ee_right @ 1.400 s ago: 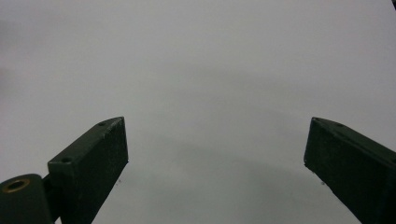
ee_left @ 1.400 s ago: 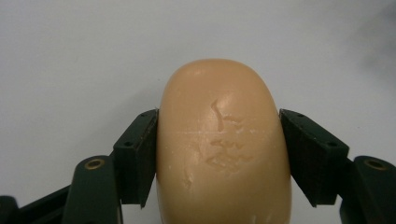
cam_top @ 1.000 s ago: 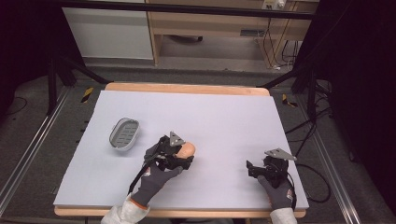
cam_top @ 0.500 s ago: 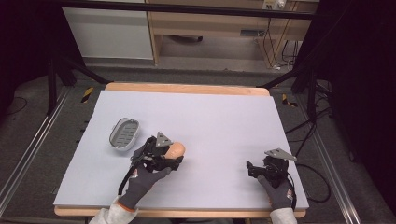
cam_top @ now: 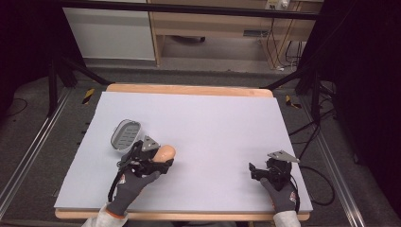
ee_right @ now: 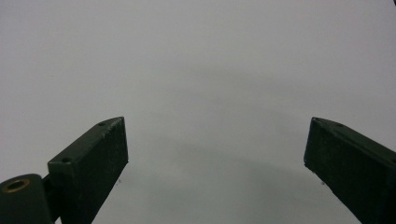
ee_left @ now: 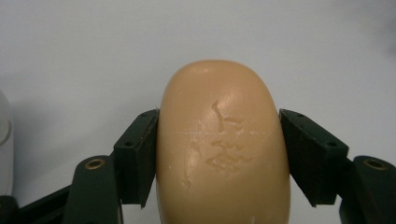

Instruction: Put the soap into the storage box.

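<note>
Left gripper view: soap (ee_left: 223,149) stamp unreadable.

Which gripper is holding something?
The left gripper: its jaws squeeze the tan soap. The right gripper is open over the bare table.

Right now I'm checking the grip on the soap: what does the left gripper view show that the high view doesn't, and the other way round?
The left gripper view alone shows both black jaws pressed against the sides of the soap bar and the embossed marks on its face. The high view alone shows the grey soap dish just beyond the left gripper, plus the right gripper resting apart near the table's right edge. Both show the tan soap held over the pale tabletop.
</note>
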